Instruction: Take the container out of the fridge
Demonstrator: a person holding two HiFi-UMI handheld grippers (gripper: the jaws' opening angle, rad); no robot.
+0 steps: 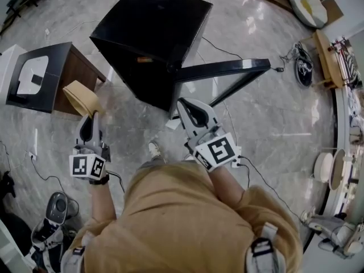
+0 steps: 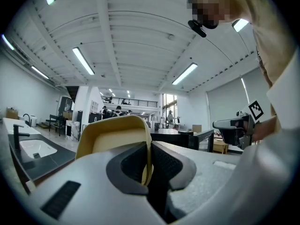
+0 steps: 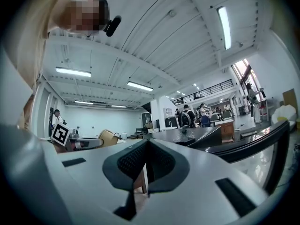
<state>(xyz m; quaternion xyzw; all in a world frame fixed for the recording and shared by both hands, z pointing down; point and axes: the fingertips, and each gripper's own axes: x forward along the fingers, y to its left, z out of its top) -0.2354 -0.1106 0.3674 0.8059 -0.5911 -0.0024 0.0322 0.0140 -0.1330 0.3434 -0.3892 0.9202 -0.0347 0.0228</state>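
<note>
My left gripper (image 1: 91, 120) is shut on the rim of a tan, open-topped container (image 1: 82, 98), which it holds up in the air left of the black fridge (image 1: 151, 33). In the left gripper view the container's thin wall (image 2: 112, 135) is pinched between the pads (image 2: 161, 165). The fridge stands on the floor with its door (image 1: 227, 70) swung open to the right. My right gripper (image 1: 185, 106) hovers by the fridge's near lower corner, shut with nothing between its jaws (image 3: 146, 161). The right gripper view also shows the container (image 3: 108, 137) at the left.
A low dark table (image 1: 57, 67) with a white tray (image 1: 31, 74) stands left of the fridge. Cables (image 1: 227, 53) trail over the marble floor. Shelves and round plates (image 1: 333, 166) line the right edge. Floor equipment (image 1: 57, 209) sits at the lower left.
</note>
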